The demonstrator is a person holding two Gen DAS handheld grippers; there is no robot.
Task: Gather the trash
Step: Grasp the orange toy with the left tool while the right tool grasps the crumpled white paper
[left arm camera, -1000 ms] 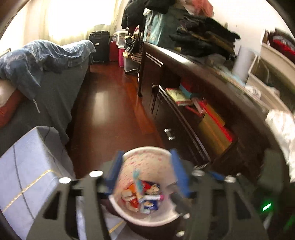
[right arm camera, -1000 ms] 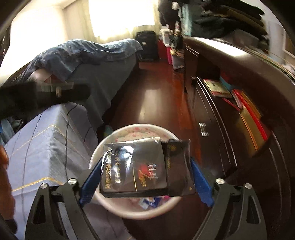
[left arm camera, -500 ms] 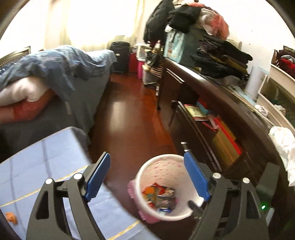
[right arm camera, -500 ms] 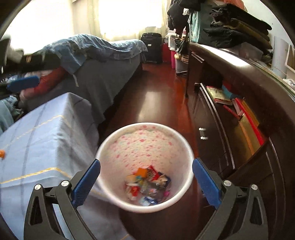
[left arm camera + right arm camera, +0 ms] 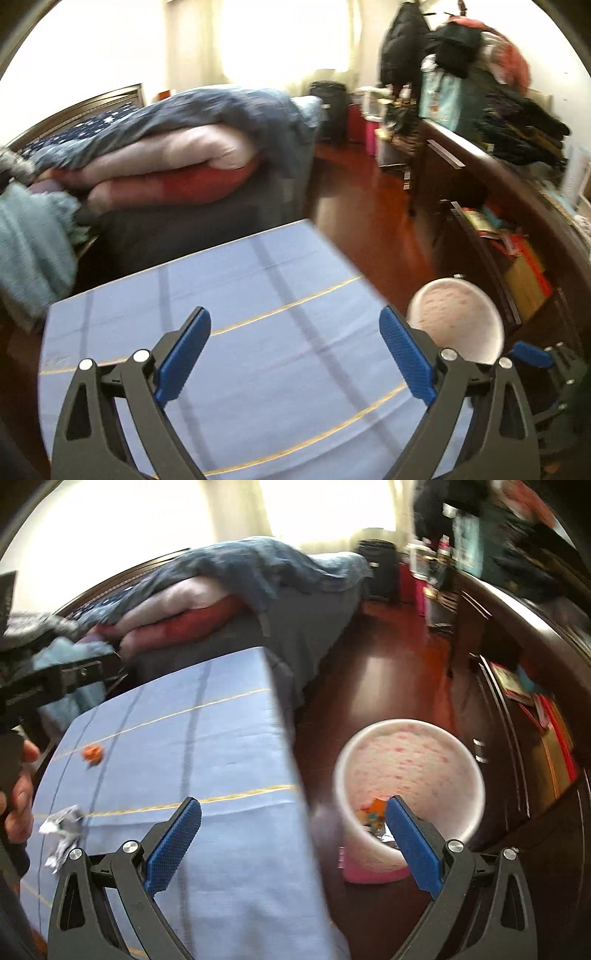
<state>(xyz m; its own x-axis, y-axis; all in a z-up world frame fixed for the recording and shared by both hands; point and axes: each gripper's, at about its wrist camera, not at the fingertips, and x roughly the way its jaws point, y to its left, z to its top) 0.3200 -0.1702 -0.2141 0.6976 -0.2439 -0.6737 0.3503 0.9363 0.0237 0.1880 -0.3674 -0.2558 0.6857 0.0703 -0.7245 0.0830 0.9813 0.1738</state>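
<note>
On the blue cloth-covered surface (image 5: 207,760) near its left side lie a small orange crumpled scrap (image 5: 92,754) and, closer in, a crinkled silver foil wrapper (image 5: 62,829), well apart from the bin. The white pink-speckled round trash bin (image 5: 410,771) stands on the dark red wooden floor (image 5: 388,679) just beside the surface's right edge, colourful wrappers in its bottom. Left tongs (image 5: 295,354) gape wide over bare cloth, holding nothing; right tongs (image 5: 293,843) gape too, straddling the surface's edge and bin.
</note>
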